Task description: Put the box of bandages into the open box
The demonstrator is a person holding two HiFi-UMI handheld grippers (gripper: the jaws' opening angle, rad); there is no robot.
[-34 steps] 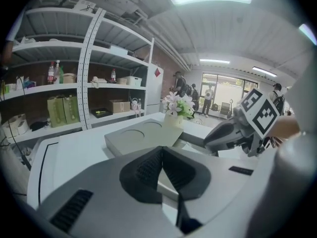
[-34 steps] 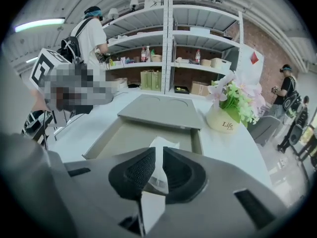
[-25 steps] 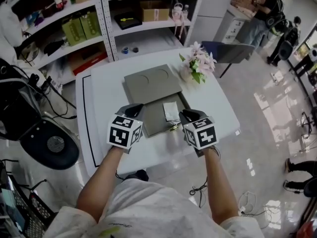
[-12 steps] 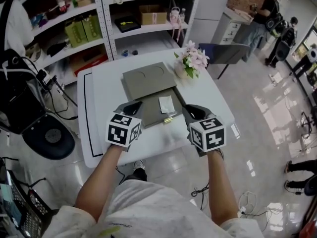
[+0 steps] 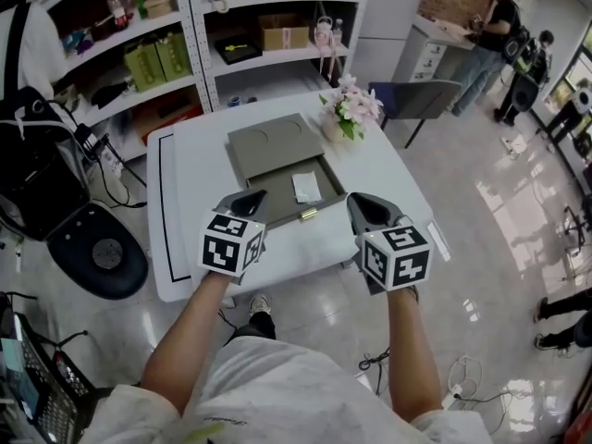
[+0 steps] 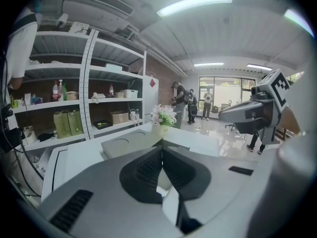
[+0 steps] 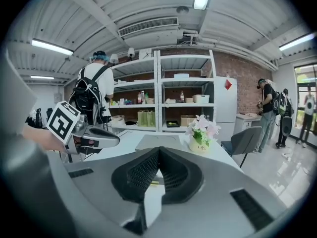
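While the person is holding both grippers low over the near edge of the white tabletop (image 5: 199, 192), the left gripper (image 5: 252, 199) is showing its jaws pressed together tip to tip with nothing between them. The right gripper (image 5: 360, 202) is reading the same: jaws closed, empty. The box of bandages (image 5: 306, 187), small and white, is lying flat inside the open box (image 5: 276, 192), toward its right side and apart from both grippers. The open box is grey and sitting mid-tabletop. Its lid (image 5: 273, 142) is lying folded back flat on the far side with two round recesses showing, and a gold latch (image 5: 308, 214) is sitting on the near rim. The left gripper is pointing at the open box's near left corner, the right gripper just off its near right corner. A pot of pink flowers (image 5: 350, 111) is standing just beside the lid's far right corner. Shelving (image 5: 231, 35) is standing beyond the tabletop, and people (image 5: 490, 26) are standing at the far right of the room.
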